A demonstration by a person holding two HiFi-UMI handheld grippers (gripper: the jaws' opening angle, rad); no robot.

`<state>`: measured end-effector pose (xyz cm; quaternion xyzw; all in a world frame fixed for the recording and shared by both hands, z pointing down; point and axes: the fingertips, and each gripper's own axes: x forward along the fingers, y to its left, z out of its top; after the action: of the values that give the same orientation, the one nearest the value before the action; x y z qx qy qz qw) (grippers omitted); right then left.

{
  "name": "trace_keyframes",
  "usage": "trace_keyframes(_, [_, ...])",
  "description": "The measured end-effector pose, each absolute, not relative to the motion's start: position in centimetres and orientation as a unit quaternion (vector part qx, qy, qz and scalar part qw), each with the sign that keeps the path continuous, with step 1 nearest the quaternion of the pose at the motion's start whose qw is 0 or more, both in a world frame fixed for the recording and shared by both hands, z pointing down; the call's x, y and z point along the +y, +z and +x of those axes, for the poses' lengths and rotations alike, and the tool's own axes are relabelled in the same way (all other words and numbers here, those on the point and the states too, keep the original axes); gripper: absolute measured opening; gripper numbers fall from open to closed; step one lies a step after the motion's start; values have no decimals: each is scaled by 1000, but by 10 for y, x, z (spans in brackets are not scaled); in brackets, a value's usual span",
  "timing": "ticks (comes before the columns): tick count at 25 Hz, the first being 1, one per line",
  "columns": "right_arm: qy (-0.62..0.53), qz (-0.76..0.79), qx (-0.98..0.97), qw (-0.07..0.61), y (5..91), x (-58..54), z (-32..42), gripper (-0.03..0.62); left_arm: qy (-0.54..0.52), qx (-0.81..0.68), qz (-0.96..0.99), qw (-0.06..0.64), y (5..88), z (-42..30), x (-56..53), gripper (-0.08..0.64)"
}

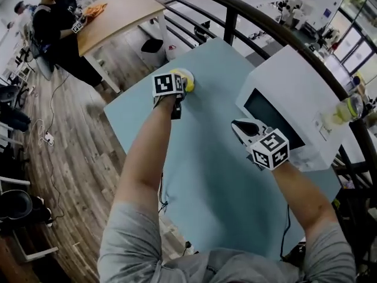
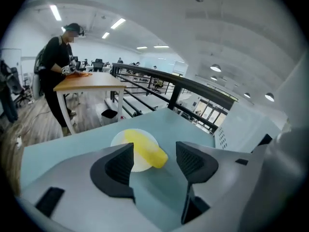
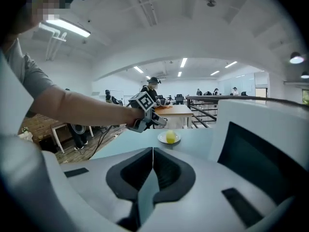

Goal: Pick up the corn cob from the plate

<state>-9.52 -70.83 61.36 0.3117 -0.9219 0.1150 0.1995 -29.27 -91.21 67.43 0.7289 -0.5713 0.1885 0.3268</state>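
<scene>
A yellow corn cob [image 1: 189, 85] lies on a small white plate [image 1: 185, 72] at the far end of the teal table [image 1: 206, 175]. My left gripper [image 1: 179, 94] hovers just short of the plate, open. In the left gripper view the corn cob [image 2: 145, 149] and plate [image 2: 123, 140] sit just beyond the left gripper's [image 2: 154, 159] spread jaws, and nothing is between the pads. My right gripper [image 1: 238, 125] is shut and empty, over the table beside the white appliance. From the right gripper [image 3: 152, 170] view, the cob [image 3: 170, 137] shows far ahead, with the left gripper [image 3: 157, 122] close to it.
A white microwave-like appliance [image 1: 288, 108] stands on the table's right side, next to my right gripper. A dark curved railing [image 1: 259, 22] runs behind the table. A person [image 1: 53, 22] stands at a wooden table [image 1: 118, 10] far left. The teal table's near edge meets wooden floor.
</scene>
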Motion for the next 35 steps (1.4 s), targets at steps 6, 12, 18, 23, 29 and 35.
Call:
trace_keyframes(6, [144,304,-919,205,656,-727,-98,17,181,-580,669,428,729,-301,-960,345])
trace_keyframes(12, [161,296,-918,210,679,-738,-106,17,207,-582,626,476,761,-294,-981,372])
trace_keyframes(18, [171,283,-917,221,696,-734,-110,17,218,-595,603,485,788,-293,-986,376])
trace_keyframes(23, [177,289,-914,224,705,-734,-108,17,272,-617,593,441,799,-298,-982,355])
trace_keyframes(29, [174,292,-913,227,707,-730,-105,17,262,-614,606,432,799,-301,-977,298])
trace_keyframes(35, [165,301,-911,228,701,-728,-100,17,219,-611,625,434,788,-297,-971,288])
